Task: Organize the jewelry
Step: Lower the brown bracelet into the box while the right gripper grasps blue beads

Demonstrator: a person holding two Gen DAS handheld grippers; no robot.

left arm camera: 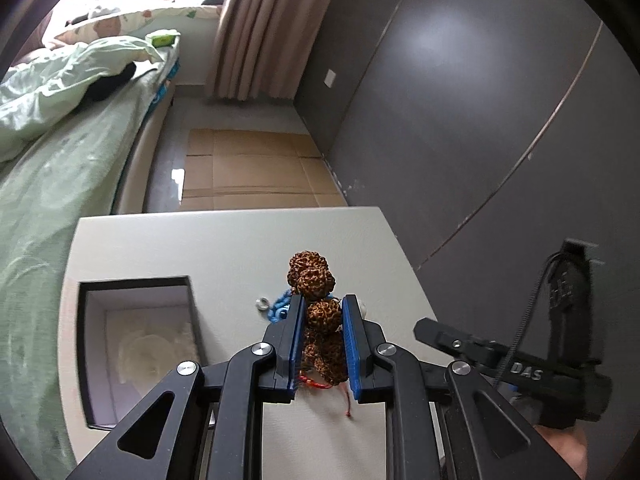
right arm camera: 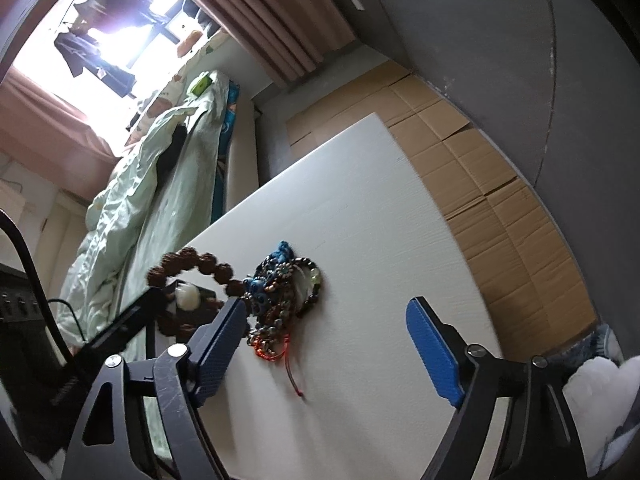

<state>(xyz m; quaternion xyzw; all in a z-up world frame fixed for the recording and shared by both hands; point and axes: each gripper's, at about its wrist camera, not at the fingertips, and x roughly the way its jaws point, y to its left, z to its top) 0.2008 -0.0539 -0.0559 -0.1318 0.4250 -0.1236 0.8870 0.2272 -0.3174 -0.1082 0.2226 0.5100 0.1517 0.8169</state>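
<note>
The left gripper is clamping its blue pads on a brown bead bracelet, holding it in the air above the white table; in the right wrist view the bracelet is hanging as a loop just left of the pile of remaining jewelry. The open box is sitting on the table to the left of the pile, and the bracelet is probably heading there. The right gripper is standing wide open with nothing between its pads, hovering just right of the pile. The grip is catching only a bead or two, so the knobbly beads could be rolling out of the pads and the loop dropping back onto the pile. A red cord is trailing from the pile toward the grippers; a swinging loop could be snagging it and dragging other pieces across the table. The loop could also be catching the box rim instead of going inside.
</note>
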